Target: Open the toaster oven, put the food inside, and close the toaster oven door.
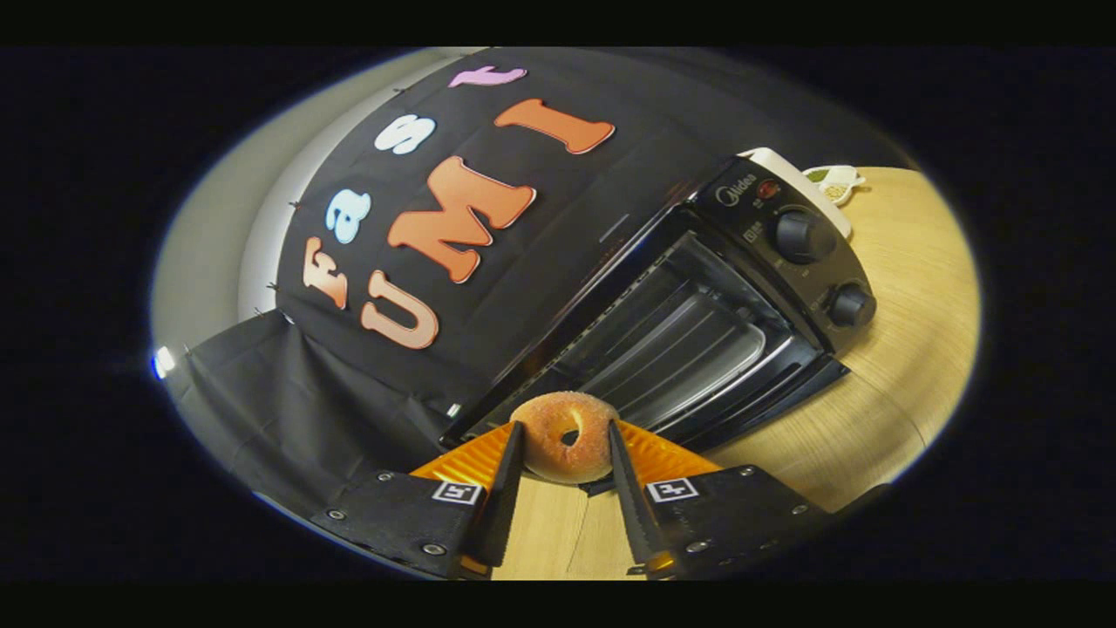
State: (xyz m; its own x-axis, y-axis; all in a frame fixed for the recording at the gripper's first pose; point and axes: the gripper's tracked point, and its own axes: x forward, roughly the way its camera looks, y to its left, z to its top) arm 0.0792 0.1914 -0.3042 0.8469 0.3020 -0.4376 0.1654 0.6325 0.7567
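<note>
So the gripper [565, 440] is clamped on a sugar-dusted ring donut [565, 436], both ridged fingers pressing its sides. Just beyond sits the boxy black toaster oven [697, 323] on the wood-grain table [907, 349], door looks open, metal rack inside, two round knobs [806, 235] at right.

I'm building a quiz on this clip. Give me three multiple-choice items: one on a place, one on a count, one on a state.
1. Where is the doughnut?
A. between the gripper fingers
B. on the oven rack
C. beside the knobs

2. How many knobs does the toaster oven have?
A. one
B. two
C. four

3. The oven door is:
A. shut
B. open
C. removed

Answers: 1 A, both fingers press its sides. 2 B, two round knobs on the panel. 3 B, the door hangs down and the rack inside shows.
</note>
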